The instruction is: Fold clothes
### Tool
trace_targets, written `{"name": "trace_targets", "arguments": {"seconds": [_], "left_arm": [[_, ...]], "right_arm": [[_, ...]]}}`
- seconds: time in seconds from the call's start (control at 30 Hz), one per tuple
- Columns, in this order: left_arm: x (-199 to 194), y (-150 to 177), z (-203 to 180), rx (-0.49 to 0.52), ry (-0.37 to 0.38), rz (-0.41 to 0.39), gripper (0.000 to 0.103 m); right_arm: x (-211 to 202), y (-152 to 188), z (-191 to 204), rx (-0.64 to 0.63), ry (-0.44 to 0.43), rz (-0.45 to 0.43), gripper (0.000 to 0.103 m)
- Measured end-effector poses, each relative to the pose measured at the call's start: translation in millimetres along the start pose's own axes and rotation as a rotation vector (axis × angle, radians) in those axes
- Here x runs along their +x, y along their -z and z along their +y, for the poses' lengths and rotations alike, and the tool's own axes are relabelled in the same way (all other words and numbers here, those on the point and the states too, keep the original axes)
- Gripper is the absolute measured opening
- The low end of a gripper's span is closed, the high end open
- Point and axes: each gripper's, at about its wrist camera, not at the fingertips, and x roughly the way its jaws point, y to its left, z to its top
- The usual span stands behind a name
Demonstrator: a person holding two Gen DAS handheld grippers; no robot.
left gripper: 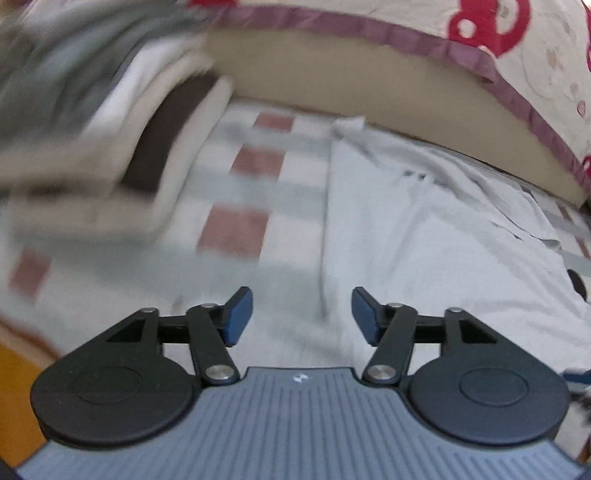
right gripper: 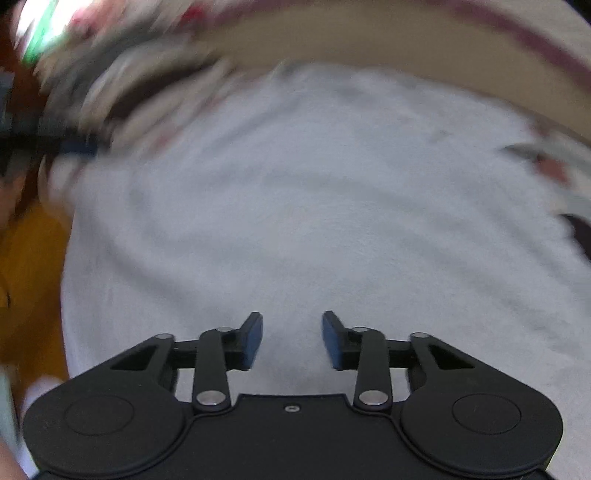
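A pale grey garment (left gripper: 424, 236) lies spread flat on a checked bed sheet (left gripper: 243, 192). In the left wrist view its left edge runs down the middle of the frame. My left gripper (left gripper: 302, 315) is open and empty, just above that edge. In the right wrist view the same garment (right gripper: 314, 206) fills most of the frame, blurred. My right gripper (right gripper: 291, 339) is open and empty above the cloth.
A stack of folded clothes (left gripper: 122, 122) in grey, white and brown sits at the far left on the bed. A tan bolster (left gripper: 351, 85) and a cream quilt with red patterns (left gripper: 517, 33) lie along the far side. An orange surface (right gripper: 29, 280) shows at the left.
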Motion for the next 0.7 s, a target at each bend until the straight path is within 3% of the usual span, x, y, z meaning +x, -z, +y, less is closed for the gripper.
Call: {"name": "trace_targets", "arguments": {"seconds": [0.07, 0.13, 0.3, 0.33, 0.43, 0.57, 0.7], "left_arm": [[7.1, -30.3, -13.1, 0.032, 0.022, -0.001, 0.072], [19.7, -61.3, -29.7, 0.066, 0.046, 0.008, 0.072], [63.7, -110.6, -84.4, 0.29, -0.01, -0.009, 0.072], [77.0, -117.2, -92.3, 0.296, -0.021, 0.01, 0.072], [112.4, -131.9, -96.1, 0.198, -0.019, 0.047, 0.071], [164.0, -137.9, -89.8, 0.086, -0.148, 0.004, 0.067], [202.8, -149.7, -78.1, -0.029, -0.139, 0.012, 0.064]], "right_arm": [[-19.5, -16.1, -17.1, 0.068, 0.011, -0.088, 0.038], [-29.1, -32.9, -35.5, 0.062, 0.107, -0.139, 0.04], [-17.6, -86.3, -94.1, 0.085, 0.249, -0.147, 0.041], [-14.9, -97.2, -105.9, 0.091, 0.276, -0.148, 0.041], [12.7, -121.5, -130.2, 0.069, 0.295, -0.128, 0.041], [66.1, -131.8, -139.0, -0.055, 0.37, -0.053, 0.04], [97.5, -141.1, -135.4, -0.18, 0.395, -0.067, 0.036]]}}
